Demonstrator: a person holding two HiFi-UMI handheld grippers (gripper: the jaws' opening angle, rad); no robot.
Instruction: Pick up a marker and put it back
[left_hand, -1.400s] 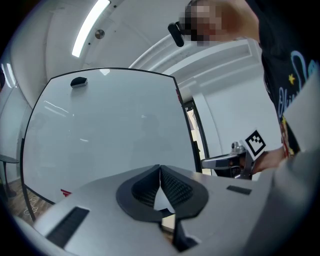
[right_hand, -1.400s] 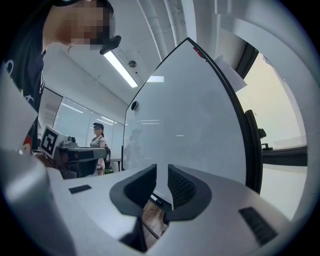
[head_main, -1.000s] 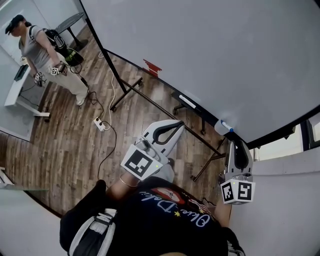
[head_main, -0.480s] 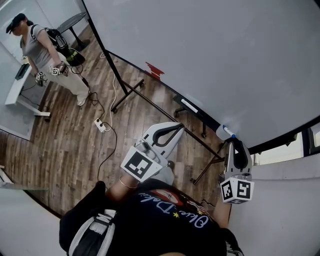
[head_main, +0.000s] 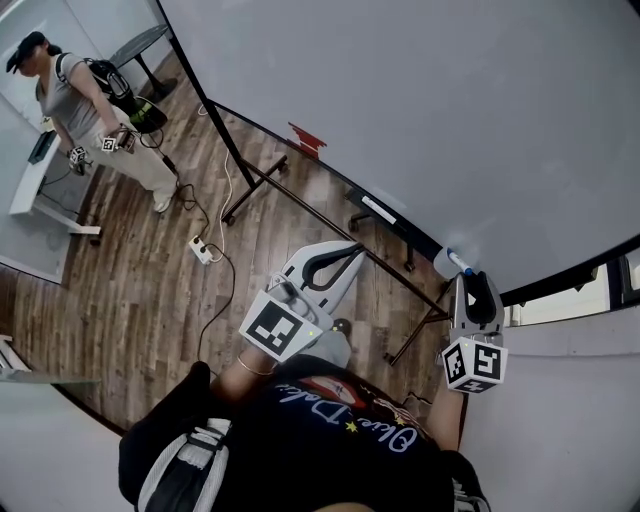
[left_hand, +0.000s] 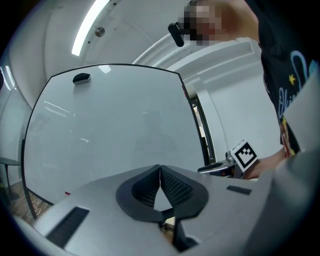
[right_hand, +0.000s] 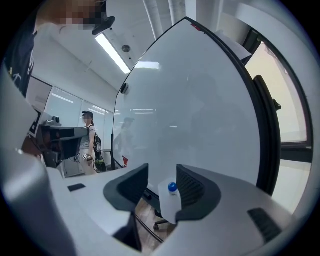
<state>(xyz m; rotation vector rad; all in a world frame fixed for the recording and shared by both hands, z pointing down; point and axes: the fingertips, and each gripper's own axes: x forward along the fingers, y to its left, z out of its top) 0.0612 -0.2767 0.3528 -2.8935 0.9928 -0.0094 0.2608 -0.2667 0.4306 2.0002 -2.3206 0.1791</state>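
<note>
Right gripper (right_hand: 162, 170) had just spread its jaws around a bottle (right_hand: 169, 202) at the whiteboard's (right_hand: 200, 115) lower edge; left gripper (left_hand: 160, 170) sat pressed together.

The narrow black ledge (head_main: 338, 176) under the whiteboard (head_main: 420, 100) carries a small red piece (head_main: 305, 138) far left, a white marker (head_main: 377, 208) midway and a white blue-capped bottle (head_main: 446, 262) near right; the brown wood-plank floor (head_main: 130, 290) below bears a white power strip (head_main: 201, 247).

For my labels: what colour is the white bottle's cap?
The cap is blue; right gripper view shows it best.
</note>
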